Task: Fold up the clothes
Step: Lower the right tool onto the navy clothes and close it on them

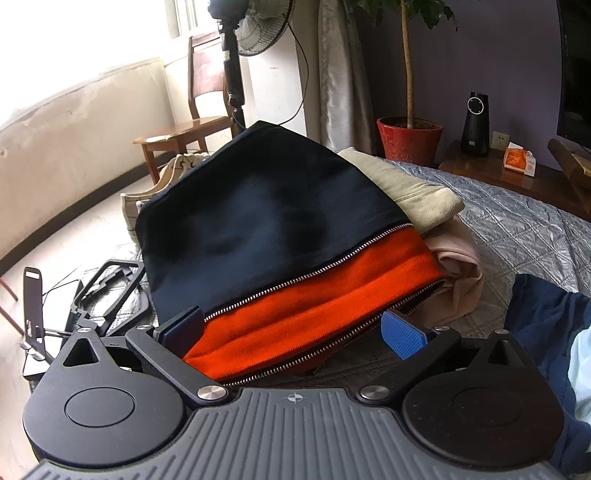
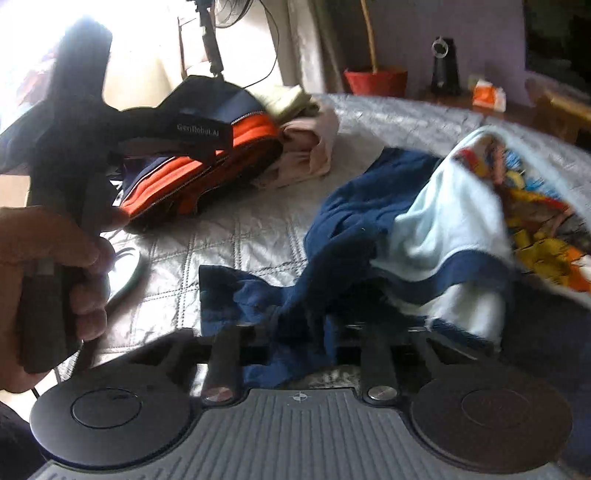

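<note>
- We see a grey quilted bedspread [image 2: 240, 236] filling the middle of the right wrist view and running along the right side of the left wrist view.
- A folded navy garment with an orange band and silver zips [image 1: 266, 236] fills the centre of the left wrist view; in the right wrist view it lies at upper left of the bedspread.
- Against its right edge we note a folded beige garment [image 1: 410, 192] above a folded pale pink one [image 1: 461, 273], all touching as one pile.
- A loose, crumpled blue and pale shirt with a bright cartoon print [image 2: 443, 221] spreads over the right half of the right wrist view.
- Left gripper [image 1: 291, 332]: claw released, blue pads set wide on either side of the orange band's near edge, which reaches in between them.
- Right gripper [image 2: 295, 343]: the shirt's dark blue cloth lies between its fingers; the frame is blurred and we cannot tell whether they clench it.
- A hand [image 2: 55, 266] at lower left of the right wrist view grips the left gripper's handle.
- Background, upper frame: wooden chair [image 1: 199, 110], standing fan [image 1: 255, 29], red plant pot [image 1: 408, 138].
</note>
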